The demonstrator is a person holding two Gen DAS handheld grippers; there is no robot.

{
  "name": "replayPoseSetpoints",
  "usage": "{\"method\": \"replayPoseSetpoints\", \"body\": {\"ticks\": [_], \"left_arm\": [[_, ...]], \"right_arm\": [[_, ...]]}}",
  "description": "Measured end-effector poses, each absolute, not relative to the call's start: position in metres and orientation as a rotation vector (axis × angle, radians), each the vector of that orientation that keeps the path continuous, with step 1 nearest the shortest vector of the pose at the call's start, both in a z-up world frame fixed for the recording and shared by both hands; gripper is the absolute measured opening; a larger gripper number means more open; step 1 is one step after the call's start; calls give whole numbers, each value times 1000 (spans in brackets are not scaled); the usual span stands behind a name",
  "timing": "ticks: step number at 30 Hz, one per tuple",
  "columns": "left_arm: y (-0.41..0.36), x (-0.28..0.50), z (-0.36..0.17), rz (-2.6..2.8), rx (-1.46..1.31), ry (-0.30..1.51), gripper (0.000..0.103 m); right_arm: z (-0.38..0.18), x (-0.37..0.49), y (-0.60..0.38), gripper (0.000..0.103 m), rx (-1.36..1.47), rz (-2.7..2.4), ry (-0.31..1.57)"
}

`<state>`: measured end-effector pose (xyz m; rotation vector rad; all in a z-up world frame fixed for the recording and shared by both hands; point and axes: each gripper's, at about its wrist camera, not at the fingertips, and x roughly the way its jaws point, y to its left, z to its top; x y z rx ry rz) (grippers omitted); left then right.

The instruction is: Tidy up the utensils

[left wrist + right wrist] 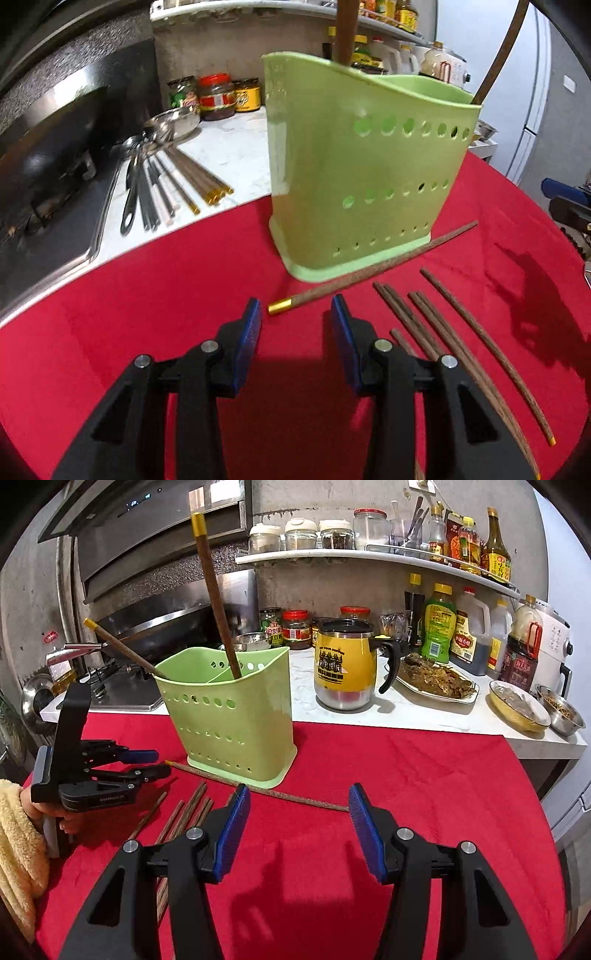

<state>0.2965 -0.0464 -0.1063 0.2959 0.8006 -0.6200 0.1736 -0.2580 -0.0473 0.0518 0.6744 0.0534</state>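
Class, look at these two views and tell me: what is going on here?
A person holds a gripper in each hand, sorting wooden chopsticks into a green holder on a red cloth. Two chopsticks already stand in the holder. One loose chopstick lies against its base, and several more lie beside it. The left gripper and right gripper are both open and empty, near the loose chopstick.

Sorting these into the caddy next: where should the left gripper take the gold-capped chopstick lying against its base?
Probably the gold-capped chopstick near its capped end, from above, fingers across it. That end sticks out clear of the green caddy; the left gripper is open beside it.
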Motion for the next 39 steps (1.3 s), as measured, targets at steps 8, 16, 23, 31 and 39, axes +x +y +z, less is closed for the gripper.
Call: {"method": "replayPoseSetpoints", "body": {"ticks": [8,16,23,31,39], "left_arm": [[-68,296,-117,-629,413,831,16],[-65,261,-108,-600,440,818,1],[-68,257,-96,-580,469,779,2],[-67,269,-107,-635,432,769,61],[-69,293,-117,-675,438,819,33]], "right_arm": [[-47,171,-263,57,64,47,678],[-42,151,-270,57,92,54,668],[-34,132,-273,57,104,59,648],[-39,146,-286,57,120,33,665],[-66,177,-298,57,176,35,736]]}}
